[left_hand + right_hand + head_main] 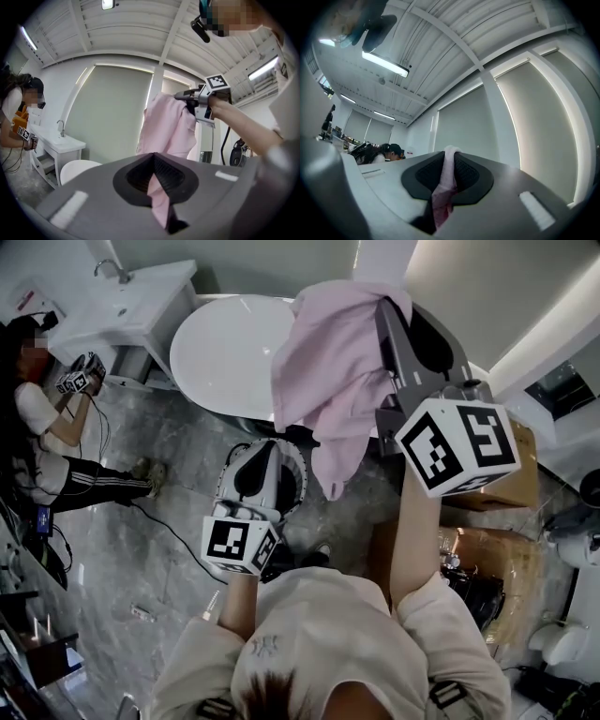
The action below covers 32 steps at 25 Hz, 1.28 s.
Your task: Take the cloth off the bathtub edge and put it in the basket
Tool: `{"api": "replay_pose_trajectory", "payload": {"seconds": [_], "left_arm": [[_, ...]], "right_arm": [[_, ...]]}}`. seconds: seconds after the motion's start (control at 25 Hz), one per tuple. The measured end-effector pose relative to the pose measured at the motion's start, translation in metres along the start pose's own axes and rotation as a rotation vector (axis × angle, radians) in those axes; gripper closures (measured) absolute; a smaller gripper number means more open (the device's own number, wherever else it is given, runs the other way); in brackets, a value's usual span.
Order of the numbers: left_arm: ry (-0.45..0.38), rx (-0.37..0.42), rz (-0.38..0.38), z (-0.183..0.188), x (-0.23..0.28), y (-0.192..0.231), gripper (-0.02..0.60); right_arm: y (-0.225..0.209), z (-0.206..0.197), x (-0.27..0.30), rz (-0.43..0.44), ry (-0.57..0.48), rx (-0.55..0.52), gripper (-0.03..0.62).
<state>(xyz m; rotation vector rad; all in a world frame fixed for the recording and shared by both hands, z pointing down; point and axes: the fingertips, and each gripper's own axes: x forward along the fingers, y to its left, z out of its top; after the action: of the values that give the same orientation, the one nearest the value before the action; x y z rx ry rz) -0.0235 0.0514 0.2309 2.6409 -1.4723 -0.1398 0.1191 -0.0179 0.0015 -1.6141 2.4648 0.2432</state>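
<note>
Right hand-held gripper up high, jaws clamped on top fold of pink cloth. Left hand-held gripper lower, jaws pinched shut on lower part of same cloth. Cloth hangs in air between both, in front of white bathtub. Sink unit beside tub. Second person sits on floor at left.

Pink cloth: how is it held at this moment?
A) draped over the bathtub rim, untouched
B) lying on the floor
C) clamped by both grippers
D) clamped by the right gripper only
C: each gripper view shows a pink fold pinched between closed jaws, in the left gripper and in the right gripper, and the pink cloth hangs in the air between them, off the bathtub.
</note>
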Motion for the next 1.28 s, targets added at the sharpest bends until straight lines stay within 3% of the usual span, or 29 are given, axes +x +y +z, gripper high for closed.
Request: {"api": "replay_pose_trajectory", "payload": {"seconds": [0.36,0.68,0.84,1.28], "left_arm": [[-0.04,0.006,-0.002,0.026,-0.017,0.041,0.58],[-0.054,0.011,0.074,0.034,-0.039,0.079,0.58],[-0.058,0.003,0.131,0.035,-0.053,0.098,0.58],[-0.03,0.015,0.218,0.028,-0.081,0.142,0.58]], "right_arm": [[0.064,0.073,0.037,0.049,-0.106,-0.065,0.553],[0.12,0.116,0.054,0.176,-0.205,-0.062,0.553],[0.139,0.088,0.065,0.221,-0.162,-0.018,0.553],[0.191,-0.063,0.071,0.33,0.102,0.045,0.553]]}}
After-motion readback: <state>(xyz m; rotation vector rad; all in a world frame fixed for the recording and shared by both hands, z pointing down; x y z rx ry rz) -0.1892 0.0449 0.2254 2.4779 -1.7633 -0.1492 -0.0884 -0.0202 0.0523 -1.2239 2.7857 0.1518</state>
